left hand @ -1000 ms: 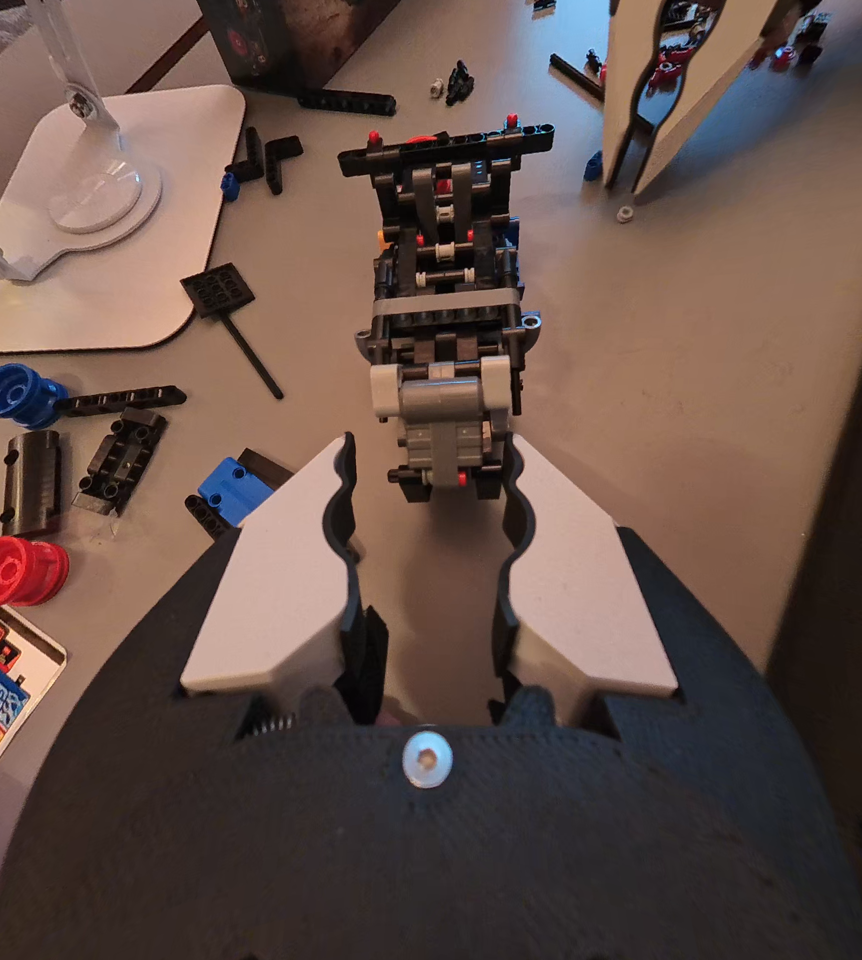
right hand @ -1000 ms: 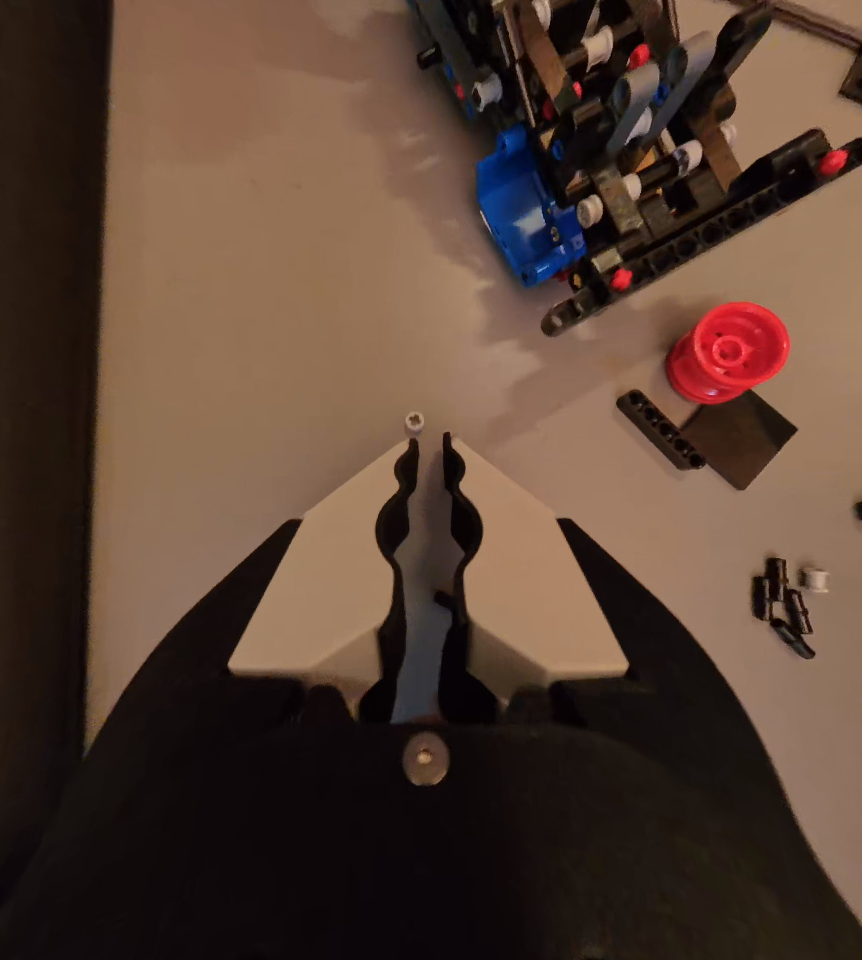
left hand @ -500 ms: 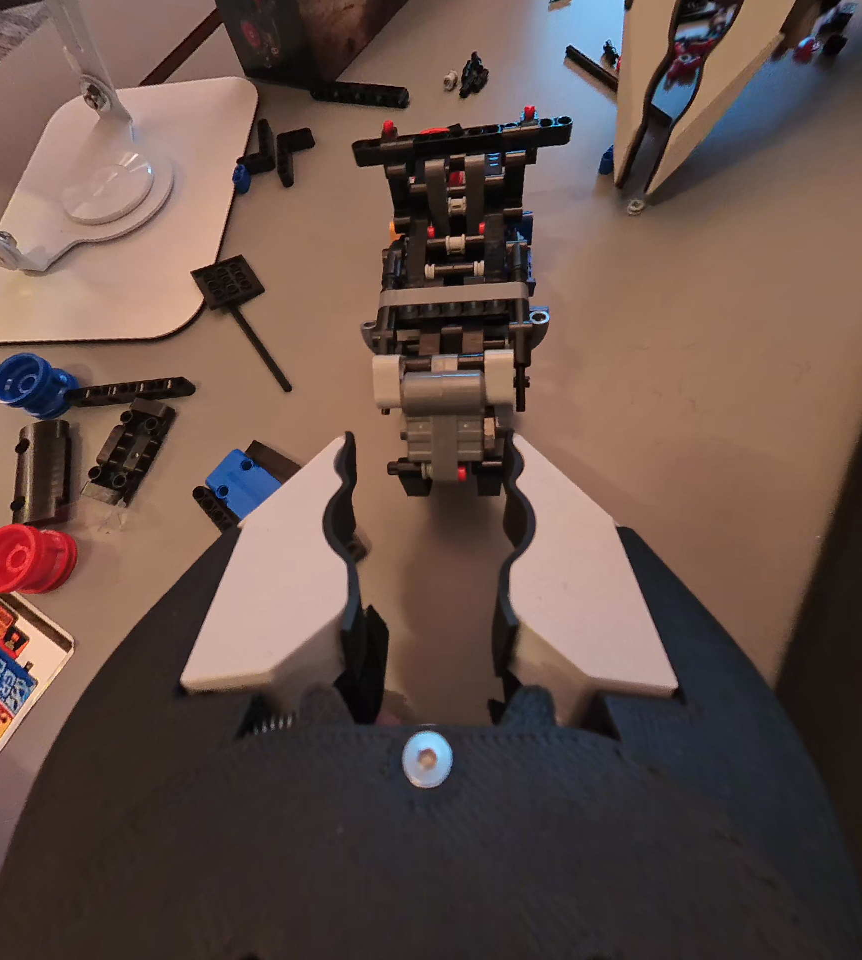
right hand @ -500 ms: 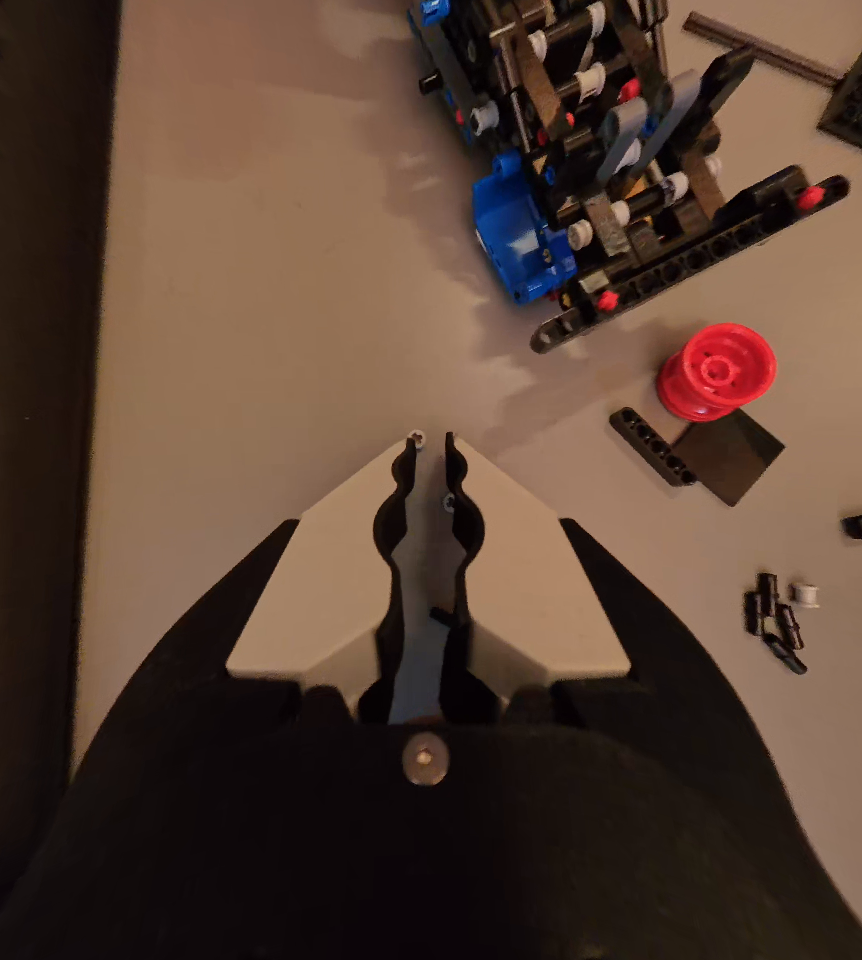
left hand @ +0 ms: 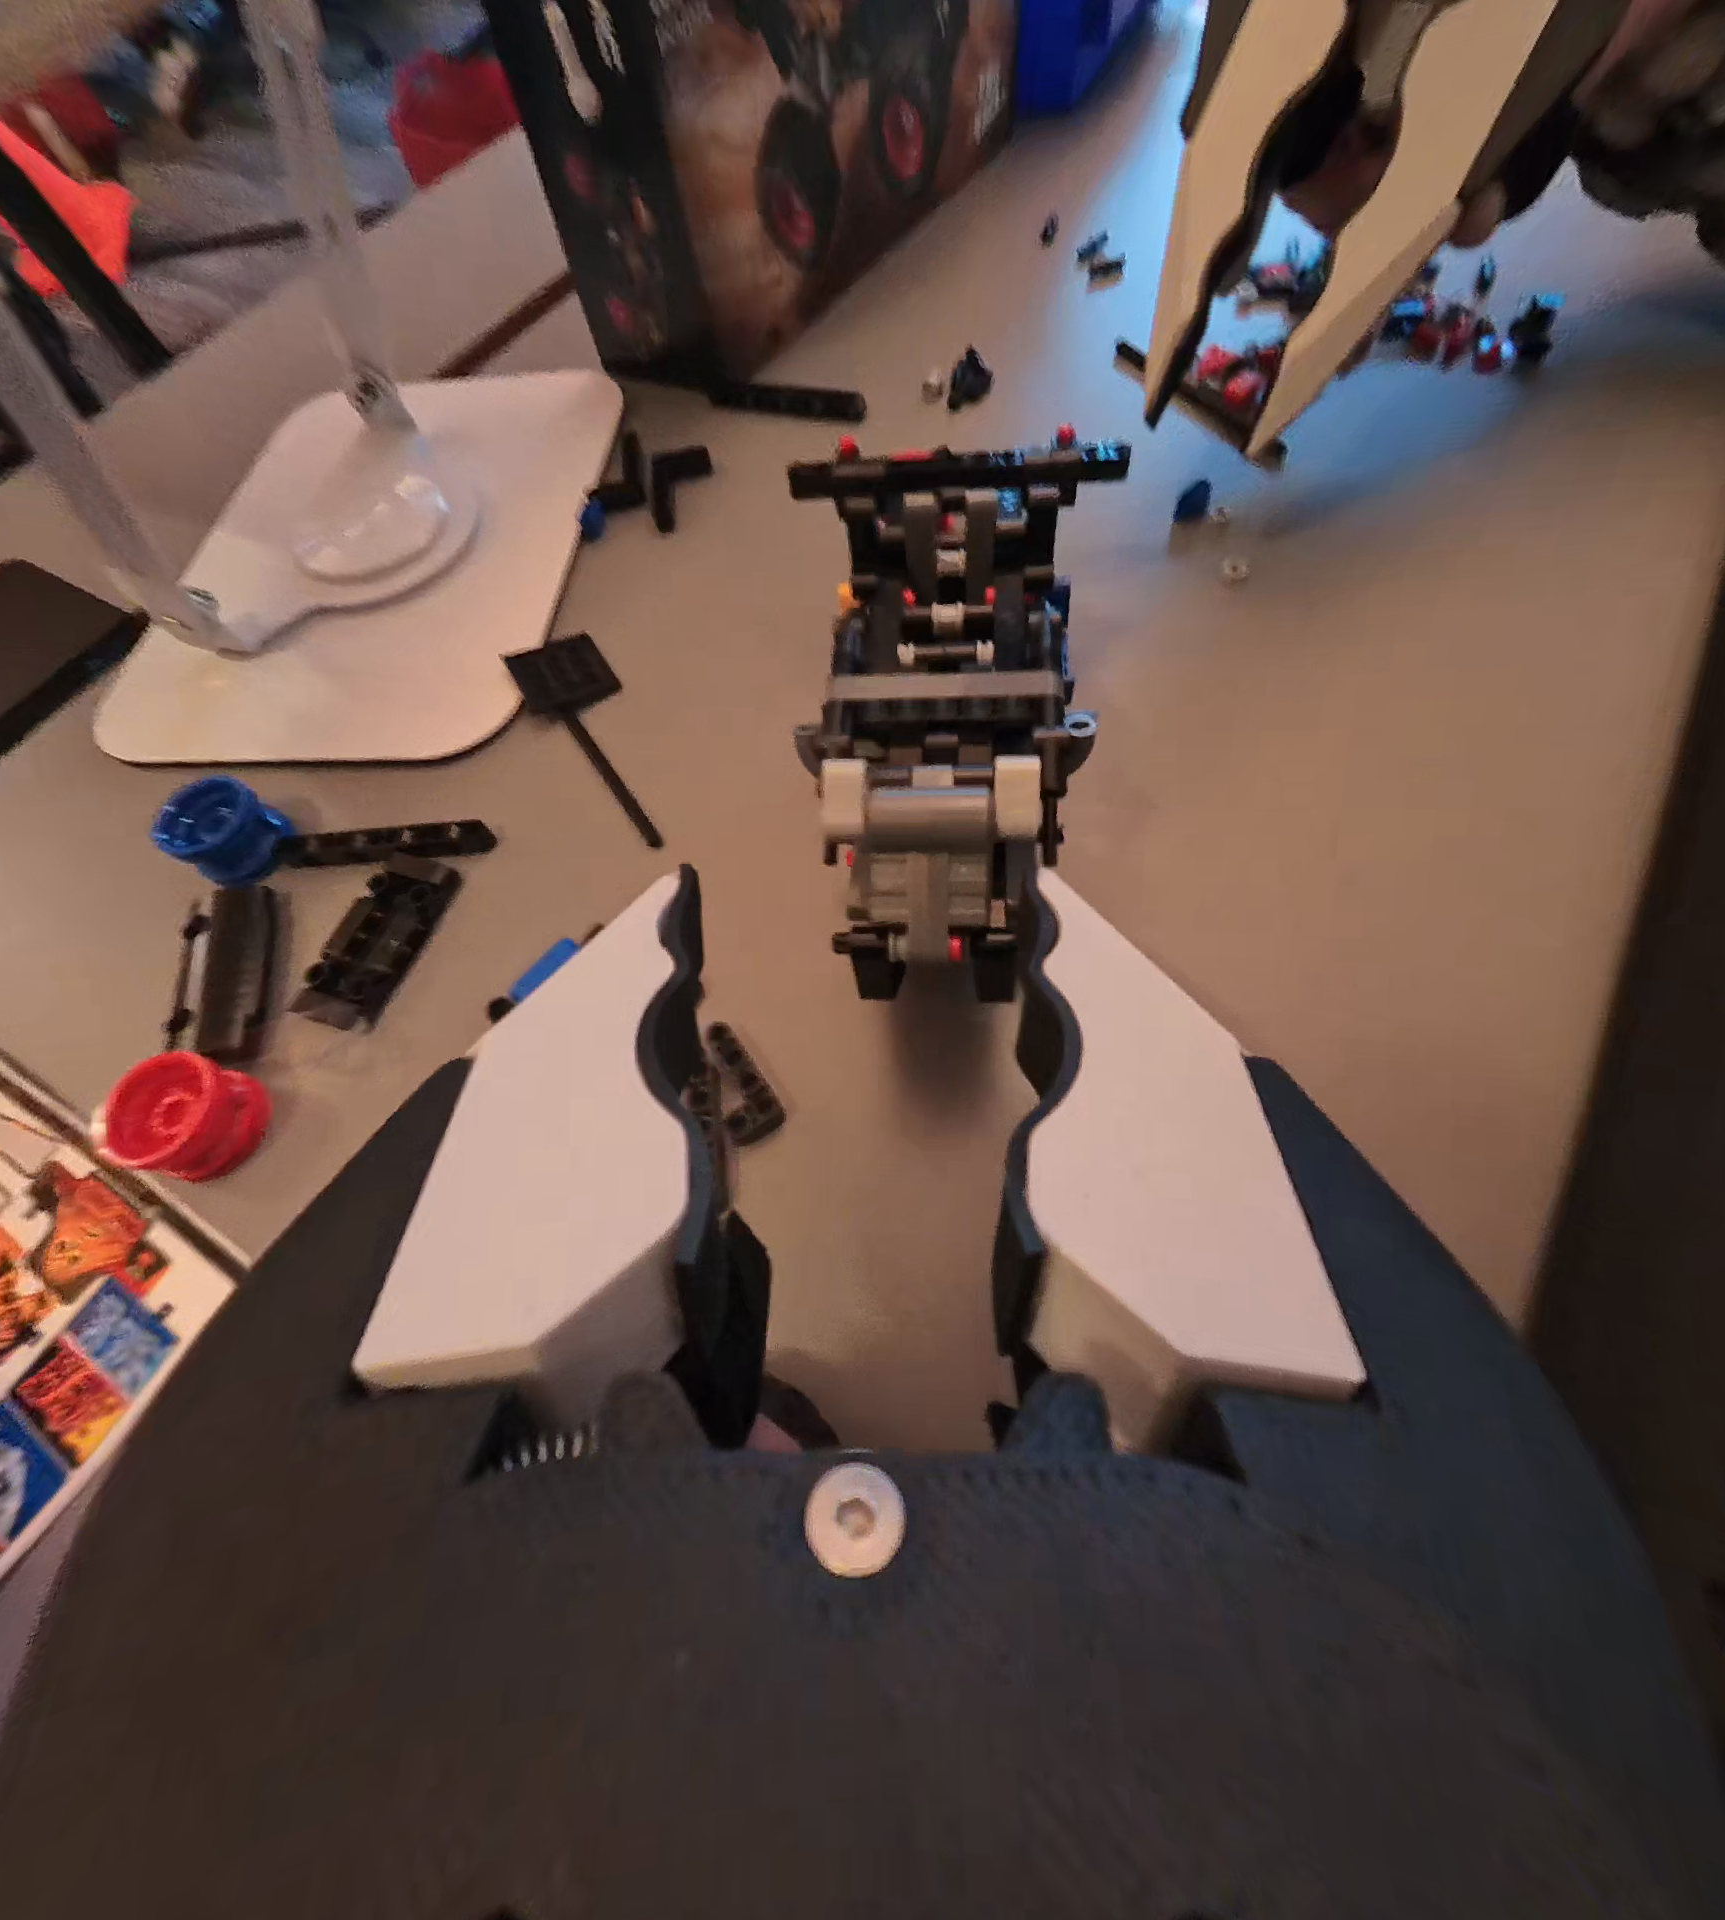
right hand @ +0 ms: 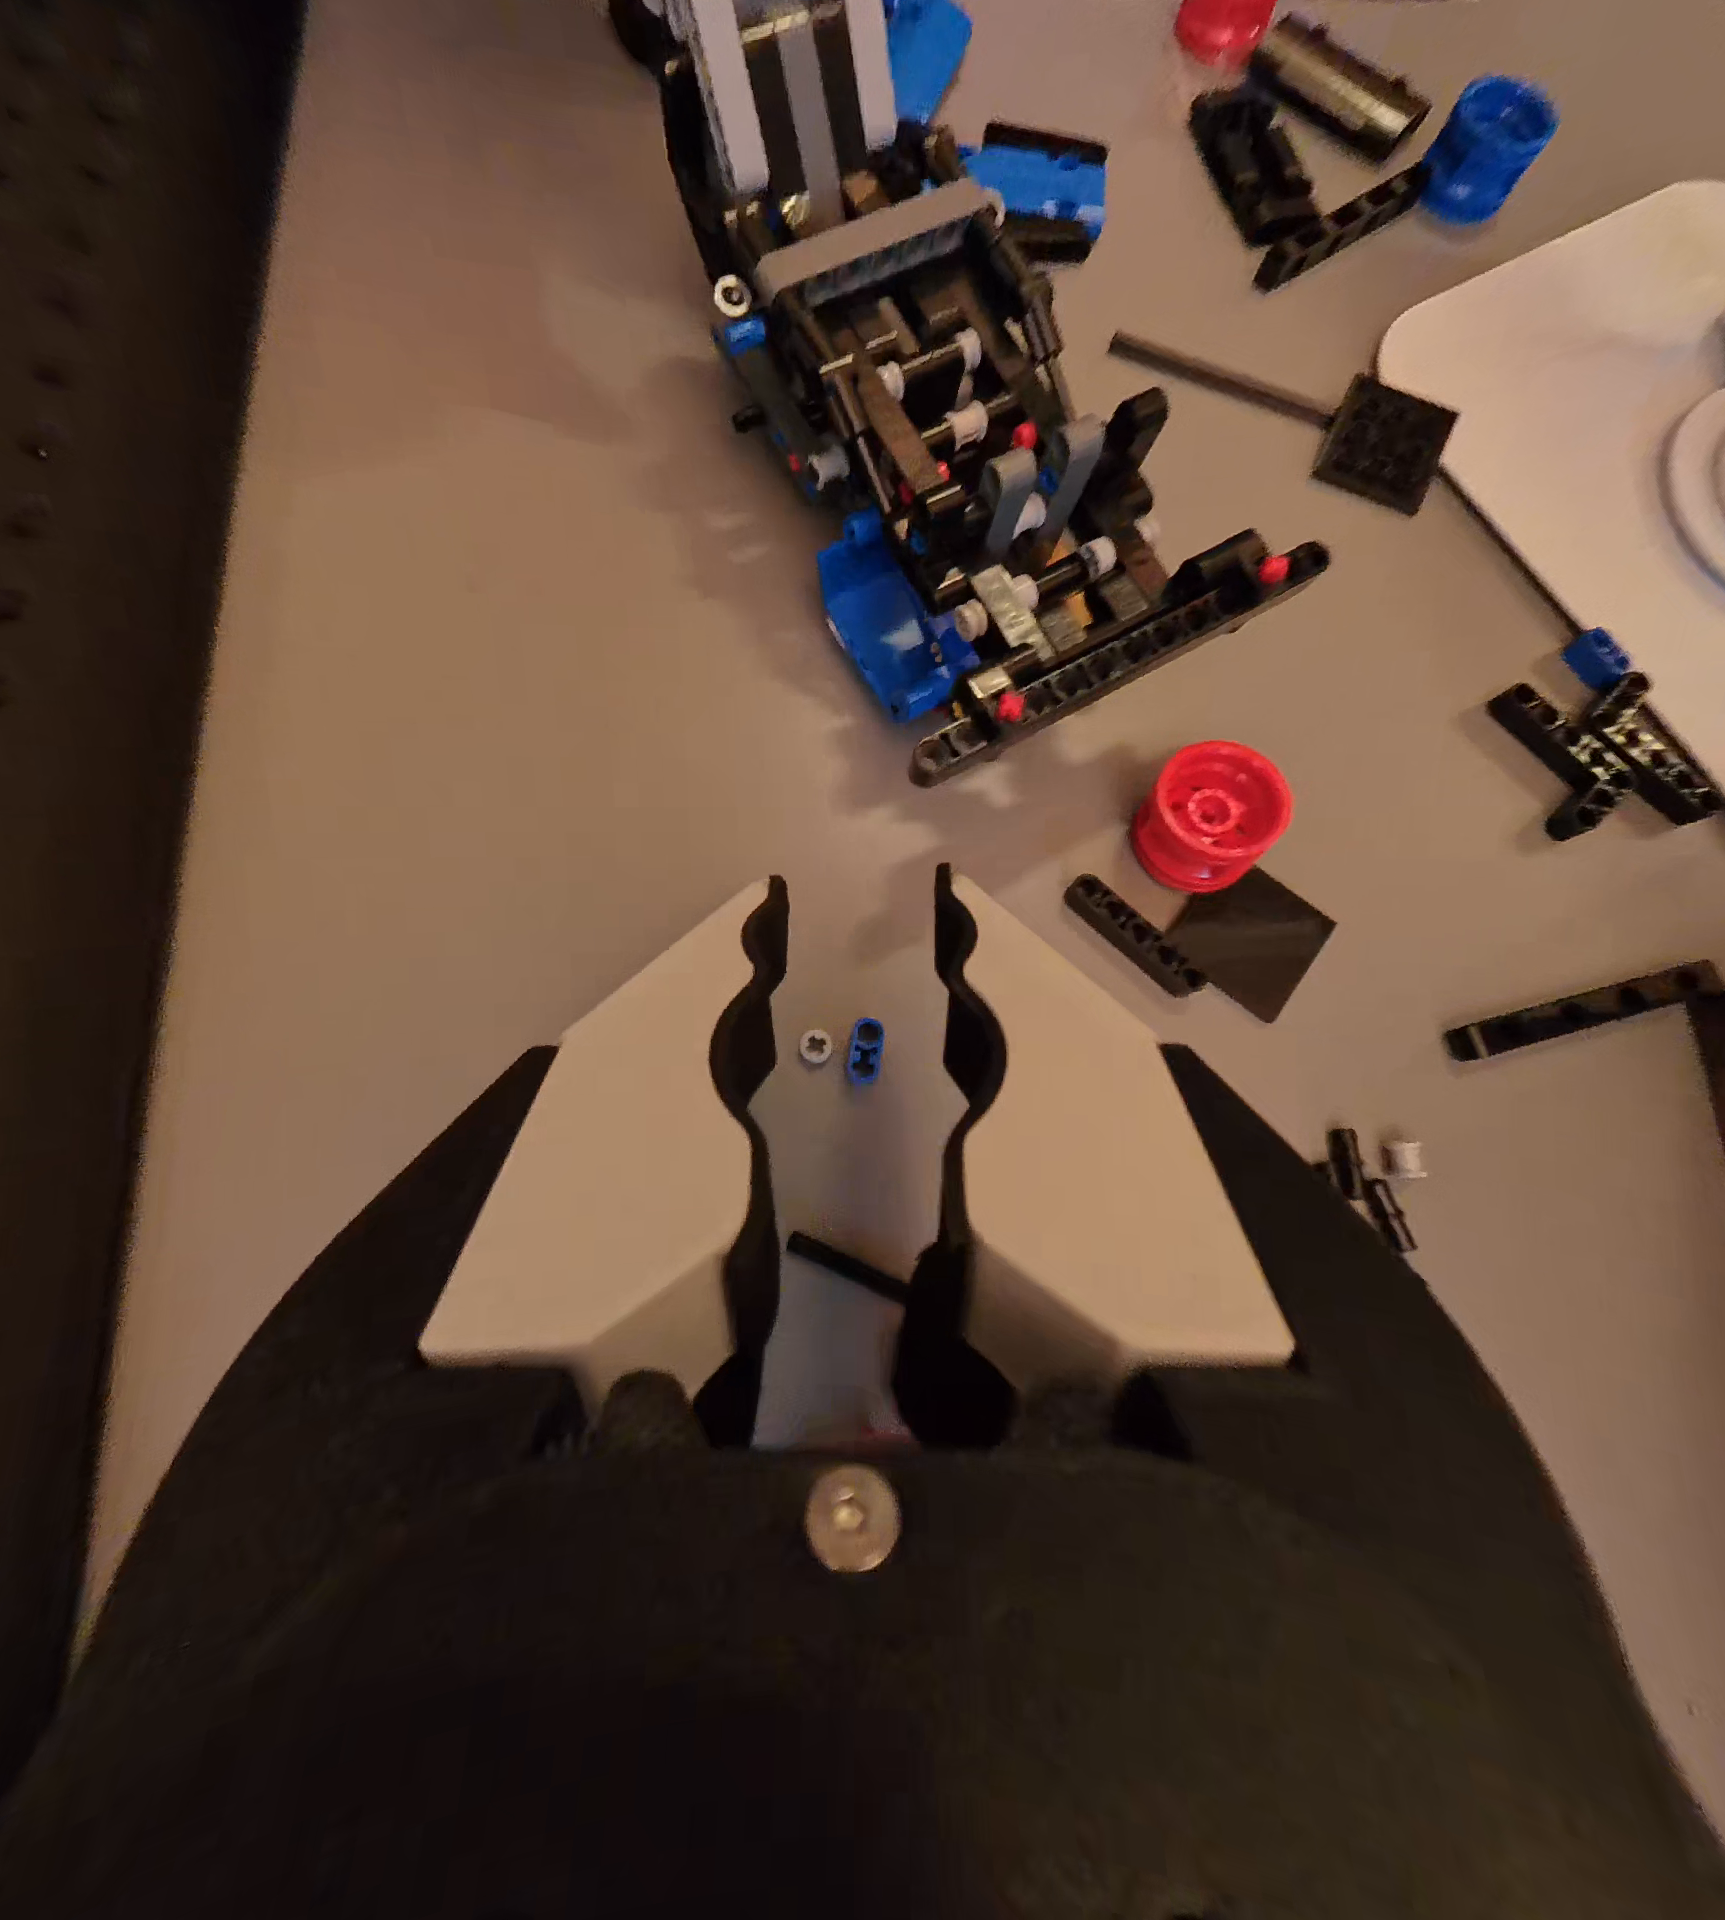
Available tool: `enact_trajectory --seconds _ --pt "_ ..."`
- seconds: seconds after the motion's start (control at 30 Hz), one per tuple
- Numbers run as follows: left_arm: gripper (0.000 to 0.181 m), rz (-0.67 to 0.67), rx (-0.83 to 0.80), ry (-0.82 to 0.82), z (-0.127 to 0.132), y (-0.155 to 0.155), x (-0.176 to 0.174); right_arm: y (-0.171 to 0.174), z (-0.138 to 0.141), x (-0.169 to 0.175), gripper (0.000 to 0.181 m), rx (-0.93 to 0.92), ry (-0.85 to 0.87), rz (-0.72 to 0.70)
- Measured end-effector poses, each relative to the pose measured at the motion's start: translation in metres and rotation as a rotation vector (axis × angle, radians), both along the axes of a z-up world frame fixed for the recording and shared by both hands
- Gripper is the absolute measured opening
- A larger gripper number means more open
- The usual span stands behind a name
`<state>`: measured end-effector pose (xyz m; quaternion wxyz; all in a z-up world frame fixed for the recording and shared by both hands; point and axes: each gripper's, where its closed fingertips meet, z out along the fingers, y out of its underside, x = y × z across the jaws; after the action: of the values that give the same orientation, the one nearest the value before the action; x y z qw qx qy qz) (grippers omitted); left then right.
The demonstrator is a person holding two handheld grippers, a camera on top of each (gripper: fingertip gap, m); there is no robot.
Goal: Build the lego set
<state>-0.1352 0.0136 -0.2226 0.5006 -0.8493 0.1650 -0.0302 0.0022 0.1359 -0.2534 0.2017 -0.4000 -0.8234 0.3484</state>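
Tabletop (right hand: 484, 727) near edge: right gripper (right hand: 858, 883) now lifted, jaws parted, empty over bush (right hand: 815, 1045) and blue connector (right hand: 865, 1049); pick missed. Left gripper (left hand: 863, 894) jaws apart, empty, before model (left hand: 946, 727).

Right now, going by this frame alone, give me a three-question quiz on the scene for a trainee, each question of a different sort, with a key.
1. True or false: the right gripper is shut on a piece.
2. Multiple choice: which two small pieces lie on the table between the right gripper's fingers? A) a red wheel hub and a black beam; B) a small grey round piece and a small blue connector; C) two black pins.
3. Fill in: in the left wrist view, the part-built lego model stands just ahead of the left gripper, whose jaws are ____.

Key: 1 false, its jaws are apart and hold nothing; 2 B; 3 open.
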Motion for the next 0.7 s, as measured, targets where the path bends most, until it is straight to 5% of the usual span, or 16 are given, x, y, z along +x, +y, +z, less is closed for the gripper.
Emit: enact_trajectory --seconds 0.17,0.37,0.53,0.7 --pt "0.057 0.122 0.112 0.038 0.036 0.003 -0.028 0.012 0.033 -0.008 0.033 -0.040 0.153 -0.060" --pt "0.057 0.226 0.251 0.175 0.108 0.020 -0.061 0.046 0.112 -0.023 0.052 -0.053 0.427 -0.204" --pt "0.057 0.272 0.346 0.193 0.168 0.065 -0.089 0.098 0.174 -0.051 0.072 0.124 0.542 -0.355" --pt "0.056 0.330 0.351 0.160 0.186 0.116 -0.137 0.147 0.222 -0.097 0.078 0.238 0.568 -0.456"
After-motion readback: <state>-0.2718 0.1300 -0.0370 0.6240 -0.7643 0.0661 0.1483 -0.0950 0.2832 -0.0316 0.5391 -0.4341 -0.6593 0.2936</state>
